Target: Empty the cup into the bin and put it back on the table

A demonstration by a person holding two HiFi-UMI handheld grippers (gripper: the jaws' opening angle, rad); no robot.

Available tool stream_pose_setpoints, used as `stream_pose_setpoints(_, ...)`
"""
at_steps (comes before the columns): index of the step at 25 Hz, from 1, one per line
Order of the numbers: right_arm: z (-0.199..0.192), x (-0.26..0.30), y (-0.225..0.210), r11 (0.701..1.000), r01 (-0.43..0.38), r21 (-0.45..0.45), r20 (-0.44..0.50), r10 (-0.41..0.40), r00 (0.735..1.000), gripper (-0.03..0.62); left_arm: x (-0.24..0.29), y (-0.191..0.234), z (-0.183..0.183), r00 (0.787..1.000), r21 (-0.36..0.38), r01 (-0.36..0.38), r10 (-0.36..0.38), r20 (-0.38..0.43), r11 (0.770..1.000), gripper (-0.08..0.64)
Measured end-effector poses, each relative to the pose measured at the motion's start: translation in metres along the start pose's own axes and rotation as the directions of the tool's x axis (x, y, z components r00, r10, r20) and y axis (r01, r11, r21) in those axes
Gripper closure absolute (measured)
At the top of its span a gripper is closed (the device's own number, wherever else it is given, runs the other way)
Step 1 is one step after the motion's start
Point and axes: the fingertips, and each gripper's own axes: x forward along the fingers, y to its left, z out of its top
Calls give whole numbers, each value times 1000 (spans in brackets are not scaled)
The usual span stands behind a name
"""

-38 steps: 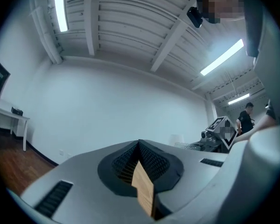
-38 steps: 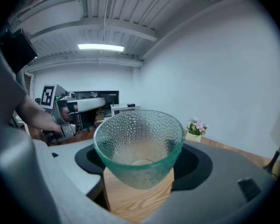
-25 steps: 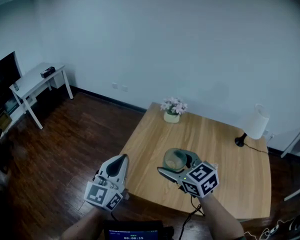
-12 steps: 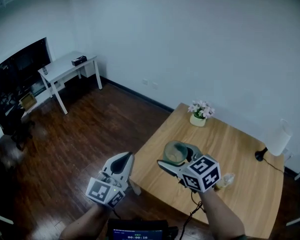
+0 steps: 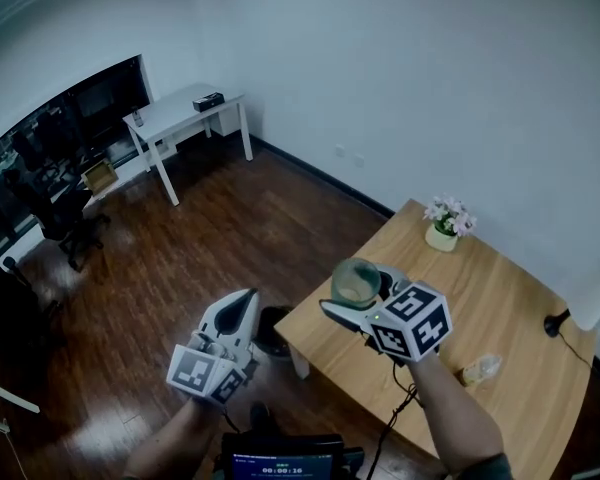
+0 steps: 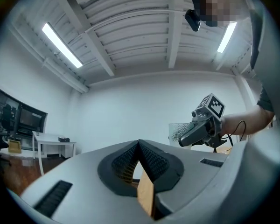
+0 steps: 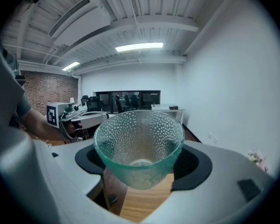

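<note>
Swinging left, the right gripper (image 5: pixel 355 296) is pinching the cup (image 5: pixel 356 280); the left gripper (image 6: pixel 139 144), in its own view alone, is showing jaws pressed together.

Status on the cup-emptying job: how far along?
Done: the dimpled green-tinted glass cup is off the light wooden table, clamped in the right gripper. In hand: it is upright over the table corner; the dark round bin sits on the floor beside that corner. Left: tip it into the bin, set it back.
</note>
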Motion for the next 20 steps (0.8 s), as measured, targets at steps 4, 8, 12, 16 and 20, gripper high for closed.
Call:
stream_pose_setpoints(4,14,27,-2,1000,-14,-3,-14,14,1000,199,0,21,4,1000,39,2,-3,18,999,568)
stream_pose_setpoints(8,24,57,-7,1000,-7,0,-32,7,999,199,2,50,10,998,54,12,-15,55,998,568)
stream_pose_setpoints(12,45,95,-6,1000,1,8,-29,-1,1000,199,5,99,9,999,36,9,-11,53,999,568)
stream_pose_setpoints(16,60,129,-12,1000,19,1,-43,-19,999,199,14,141,15,996,35,18,-21,84,999,568)
stream_pose_setpoints(20,73,160,-24,999,33,7,-43,-33,999,199,25,172,14,996,30,28,-30,85,999,568)
